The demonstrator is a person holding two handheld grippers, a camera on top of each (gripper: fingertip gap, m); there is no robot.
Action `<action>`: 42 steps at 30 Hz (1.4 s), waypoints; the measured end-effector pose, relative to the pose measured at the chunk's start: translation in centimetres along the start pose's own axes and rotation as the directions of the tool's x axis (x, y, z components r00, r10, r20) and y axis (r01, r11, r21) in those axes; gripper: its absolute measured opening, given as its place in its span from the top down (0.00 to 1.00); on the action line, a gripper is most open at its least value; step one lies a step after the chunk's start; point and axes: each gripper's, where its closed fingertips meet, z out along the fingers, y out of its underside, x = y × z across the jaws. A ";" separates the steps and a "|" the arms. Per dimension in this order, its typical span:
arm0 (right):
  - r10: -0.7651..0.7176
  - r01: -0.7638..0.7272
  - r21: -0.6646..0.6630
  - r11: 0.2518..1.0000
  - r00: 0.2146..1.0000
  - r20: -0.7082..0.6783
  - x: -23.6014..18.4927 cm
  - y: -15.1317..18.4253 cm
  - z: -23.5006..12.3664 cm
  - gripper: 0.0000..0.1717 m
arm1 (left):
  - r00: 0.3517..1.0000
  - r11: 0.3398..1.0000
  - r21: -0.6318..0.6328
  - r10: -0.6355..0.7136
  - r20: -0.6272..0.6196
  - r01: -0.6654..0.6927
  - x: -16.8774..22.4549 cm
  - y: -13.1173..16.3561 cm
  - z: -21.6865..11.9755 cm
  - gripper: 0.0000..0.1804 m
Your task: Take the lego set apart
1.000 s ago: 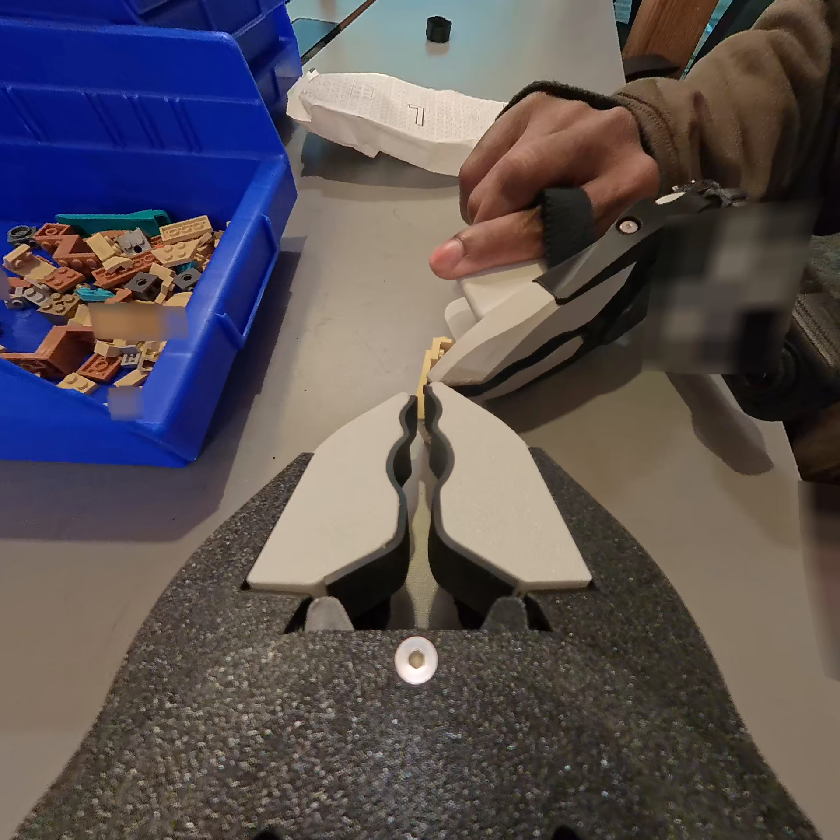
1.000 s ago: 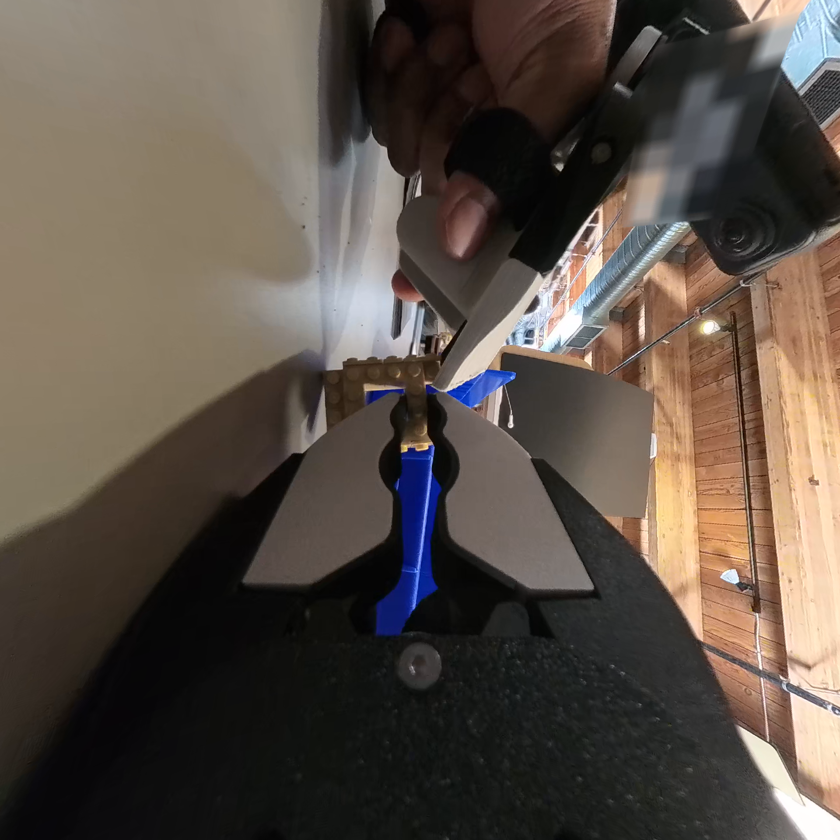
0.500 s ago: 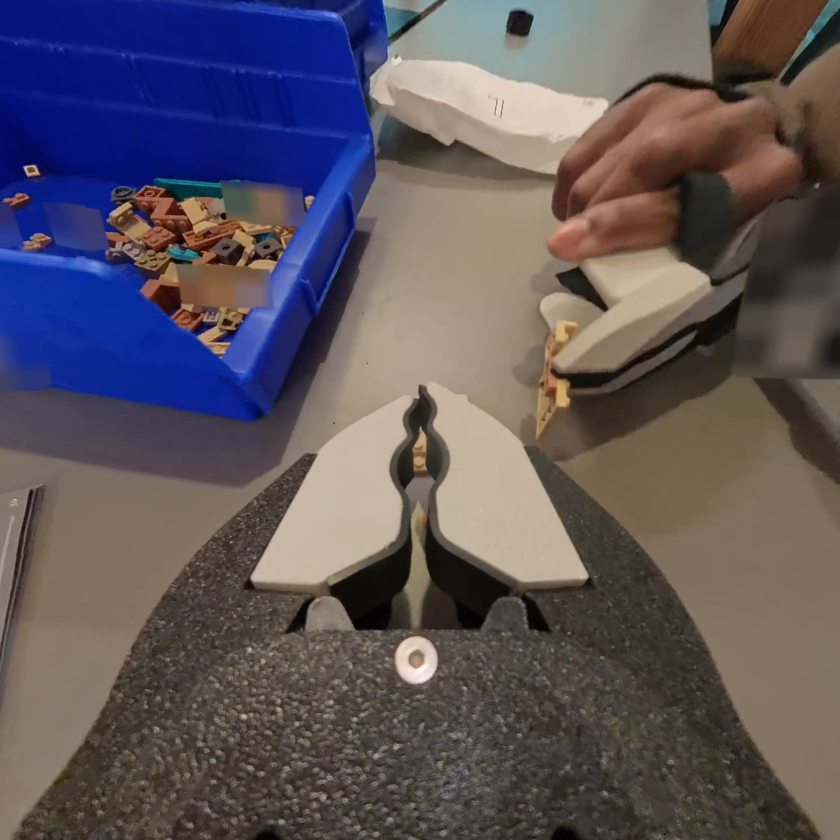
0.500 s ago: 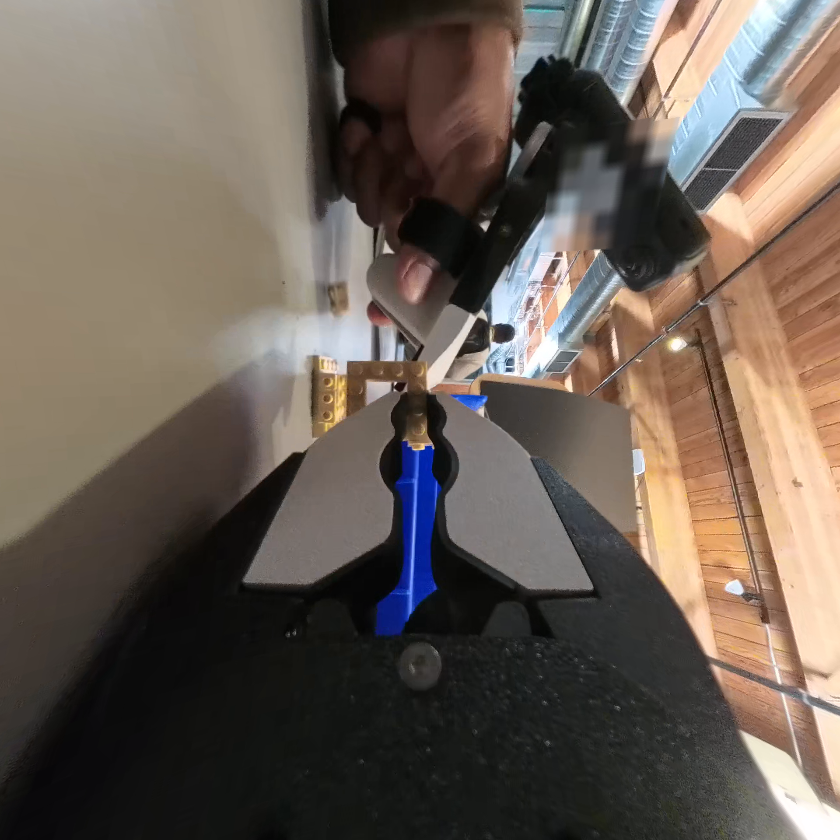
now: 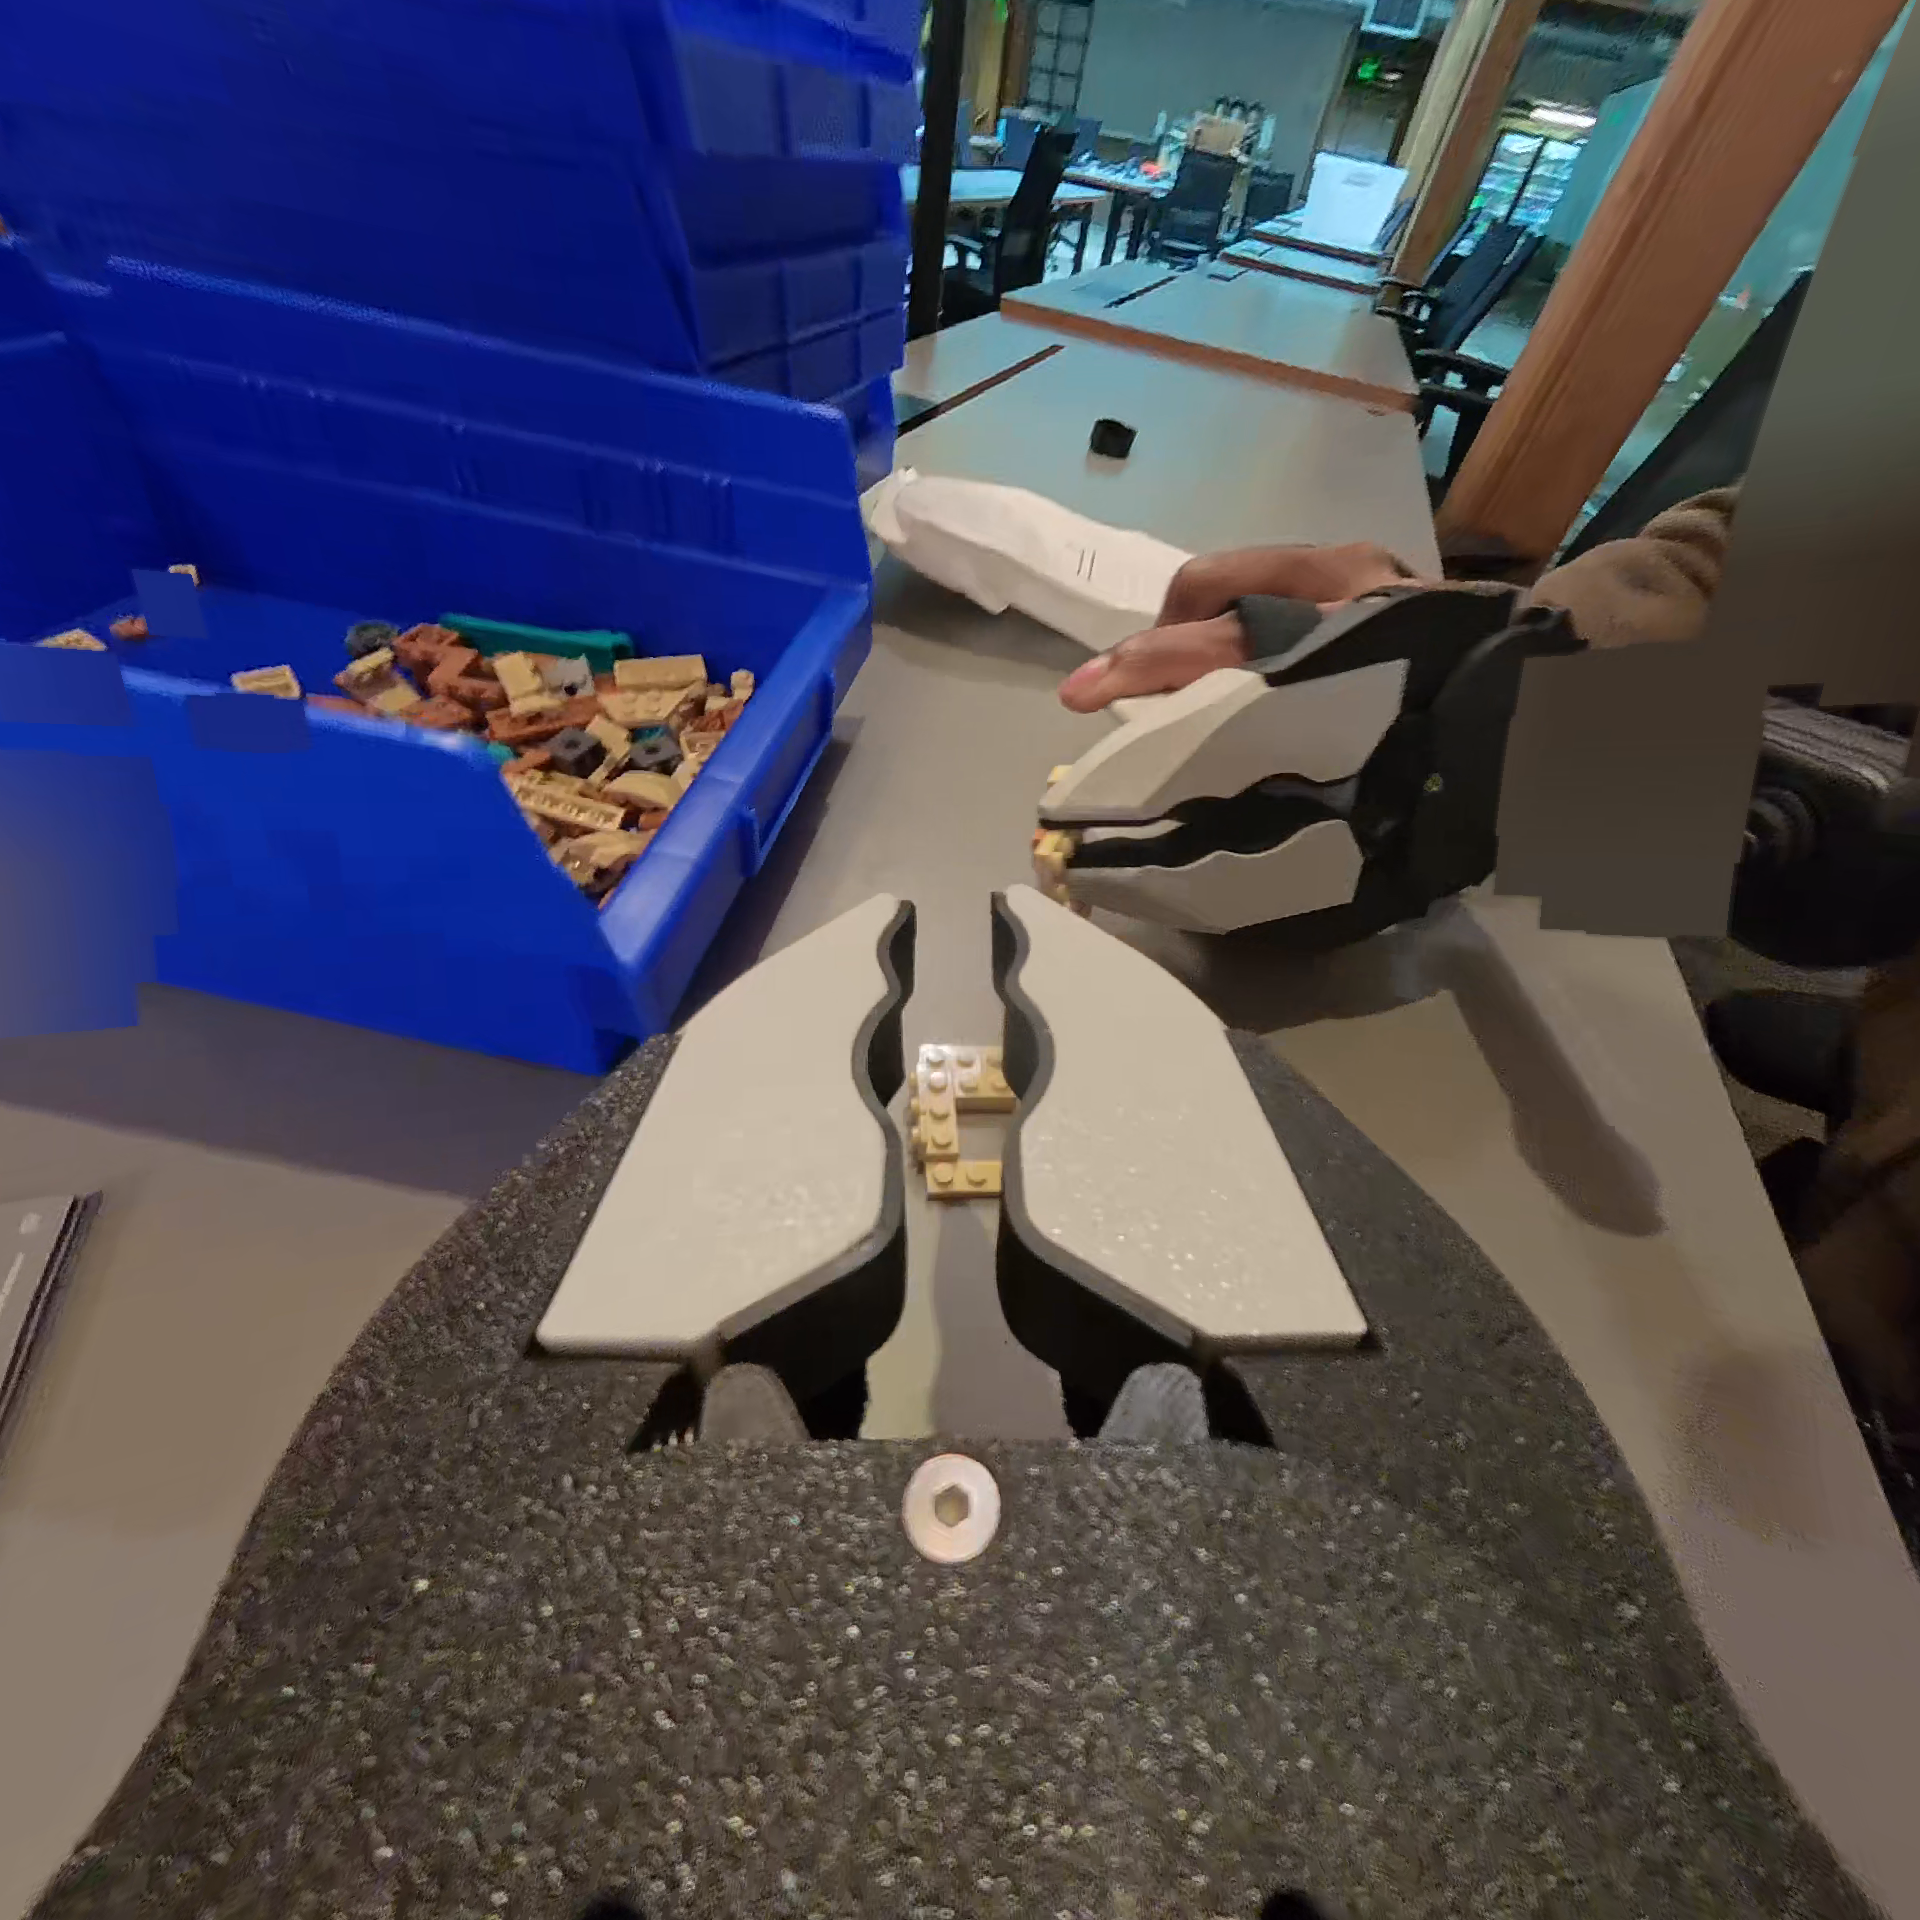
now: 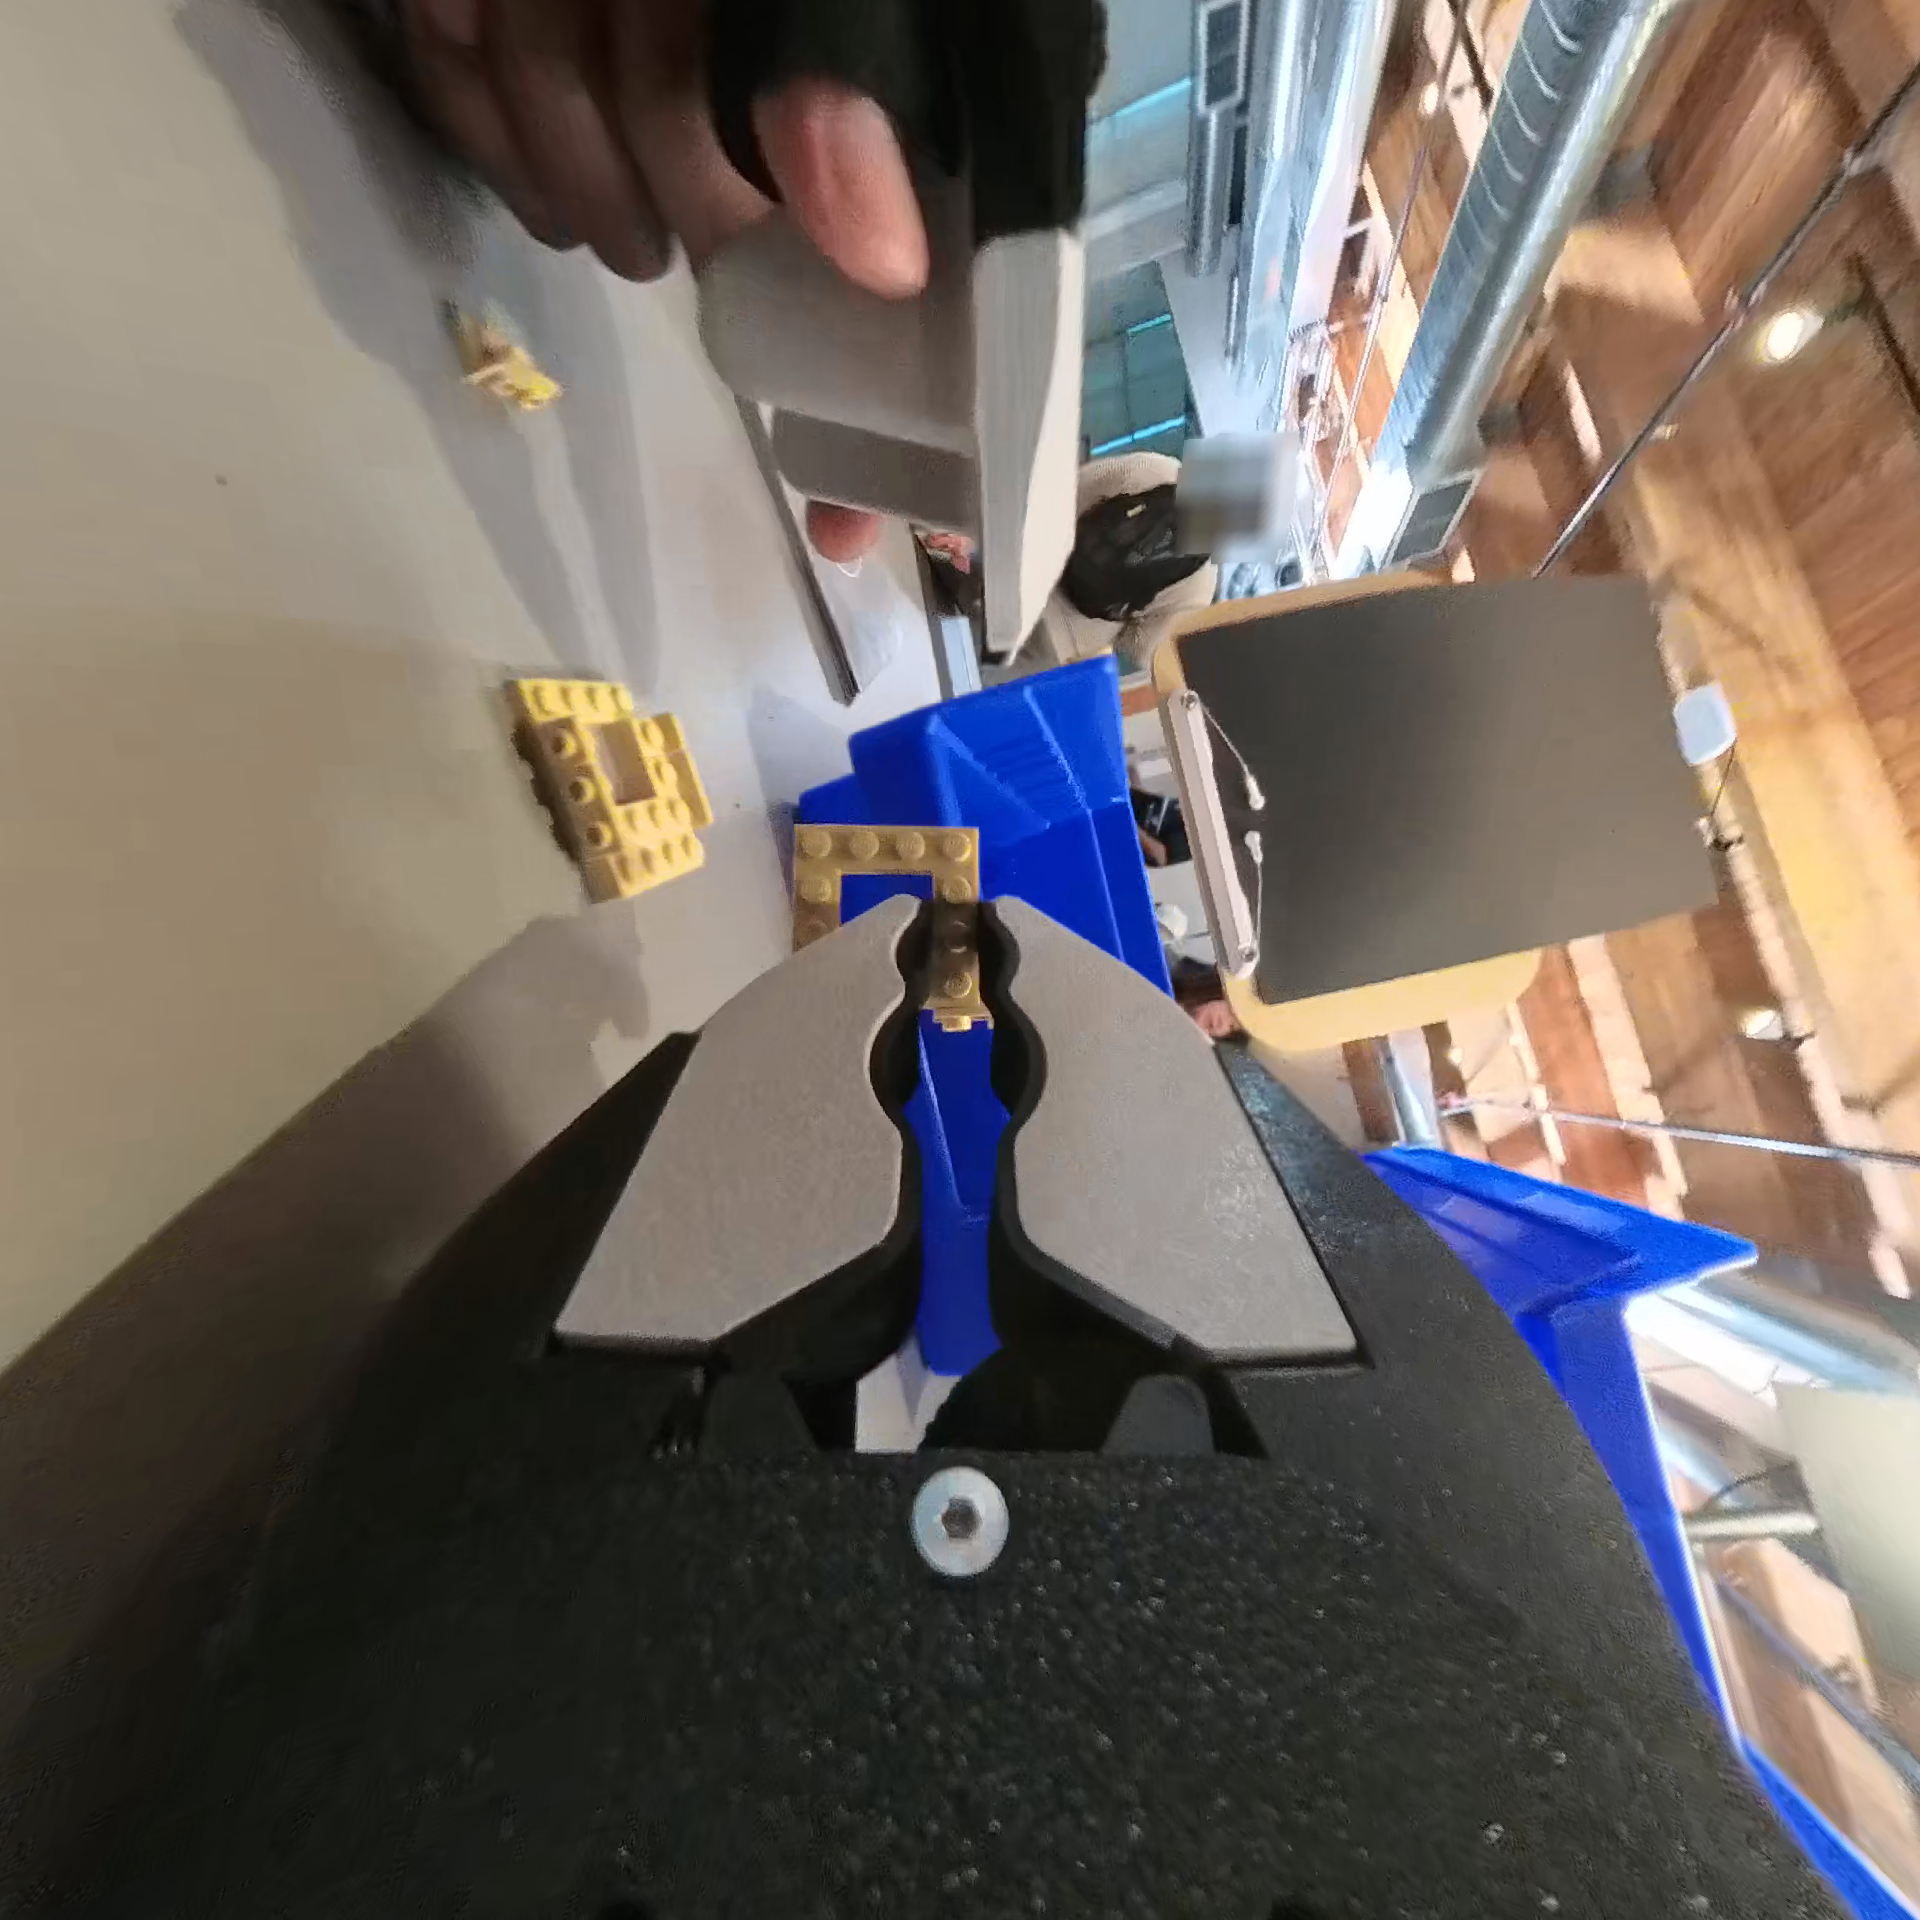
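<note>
Left gripper (image 5: 952, 914) jaws parted, gripping nothing — tan brick assembly (image 5: 958, 1117) lying on grey table (image 5: 312, 1299) between and below them, blue bin (image 5: 717, 821) ahead-left. Right gripper (image 6: 958, 914) clamped on tan frame plate (image 6: 883, 862).

The left gripper (image 5: 952, 914) points forward over the table with its jaws parted, pressing on nothing; the right gripper (image 6: 958, 914) is turned on its side, its pads shut on a tan frame plate (image 6: 883, 862); a hand (image 5: 1174, 634) rests on top of it, thumb forward
</note>
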 end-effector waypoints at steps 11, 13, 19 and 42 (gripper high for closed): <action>-0.035 0.055 0.106 0.993 0.982 -0.188 2.2 -3.6 -1.5 0.96 | 0.945 0.945 -0.023 0.326 -0.034 -0.327 4.5 0.4 1.6 0.88; -0.048 0.074 0.115 0.991 0.976 -0.213 2.4 -4.3 -1.8 0.96 | 0.934 0.934 -0.029 0.354 -0.040 -0.355 5.0 0.5 1.7 0.92; 0.073 -0.051 0.152 0.987 0.987 -0.141 2.4 -4.1 -2.0 0.91 | 0.916 0.917 -0.013 0.400 0.030 -0.400 4.2 0.1 1.2 0.97; 0.451 -0.779 0.233 0.582 0.548 0.705 -0.4 -6.6 -6.2 0.95 | 0.765 0.803 0.110 0.592 -0.255 -0.585 9.2 2.5 0.8 0.98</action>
